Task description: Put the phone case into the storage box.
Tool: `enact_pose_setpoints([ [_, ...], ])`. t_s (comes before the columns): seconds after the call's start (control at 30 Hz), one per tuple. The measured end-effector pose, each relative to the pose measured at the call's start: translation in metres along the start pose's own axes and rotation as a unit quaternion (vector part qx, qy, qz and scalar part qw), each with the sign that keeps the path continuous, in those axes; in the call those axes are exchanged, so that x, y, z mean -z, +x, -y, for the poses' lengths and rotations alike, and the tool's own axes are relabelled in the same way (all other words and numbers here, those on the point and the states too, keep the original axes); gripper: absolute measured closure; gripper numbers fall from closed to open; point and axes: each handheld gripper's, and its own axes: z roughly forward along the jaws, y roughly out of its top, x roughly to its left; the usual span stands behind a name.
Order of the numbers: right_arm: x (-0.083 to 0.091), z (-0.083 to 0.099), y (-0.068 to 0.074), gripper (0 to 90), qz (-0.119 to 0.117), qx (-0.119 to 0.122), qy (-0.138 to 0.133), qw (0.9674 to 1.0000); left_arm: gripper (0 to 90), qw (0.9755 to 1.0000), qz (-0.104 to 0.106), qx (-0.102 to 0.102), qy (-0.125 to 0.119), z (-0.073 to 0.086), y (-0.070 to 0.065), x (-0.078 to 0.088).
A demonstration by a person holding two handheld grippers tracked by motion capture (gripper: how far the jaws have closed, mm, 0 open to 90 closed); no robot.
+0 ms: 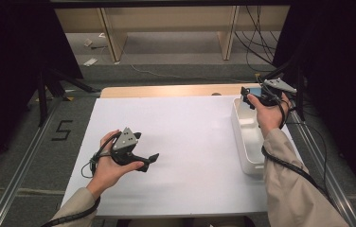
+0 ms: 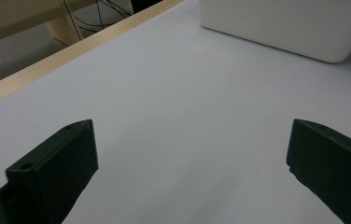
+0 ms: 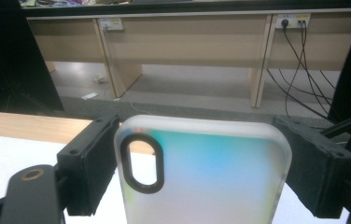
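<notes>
Right gripper [image 1: 251,98] is holding a phone case [image 3: 201,172] up above the far end of the white bin [image 1: 247,137], fingers [image 3: 87,163] clamping its two long edges; frosted translucent shell with an iridescent tint, black-ringed camera cutout toward the left finger in the right gripper view. Left gripper [image 1: 147,162] is sitting over the bare white counter [image 1: 190,156] well to the left of the bin, fingers [image 2: 52,168] spread wide with nothing between them. Main risk, as I'm reading it: the case is a thin flexible shell, so edge pressure could be bowing it and it could be popping out sideways. The grip is looking low on the case, most of it standing free beyond the fingers, so a quick tilt is likely levering it loose. If it's being released from this height over the bin, it could be clipping the rim and bouncing onto the counter or off the far edge beside the bin. Trailing cable [image 1: 285,163] is running along the bin's right side, possible snag.
</notes>
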Motion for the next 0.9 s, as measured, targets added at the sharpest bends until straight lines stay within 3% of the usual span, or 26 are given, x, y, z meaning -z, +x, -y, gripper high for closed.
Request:
enact_pose_setpoints([
  [0.9,-0.0076,0.0003,-0.0017,18.9,0.004,0.003,0.007,1.0000,1.2,1.0000,0.000,0.002,0.002,0.0006,-0.0006,-0.0007],
])
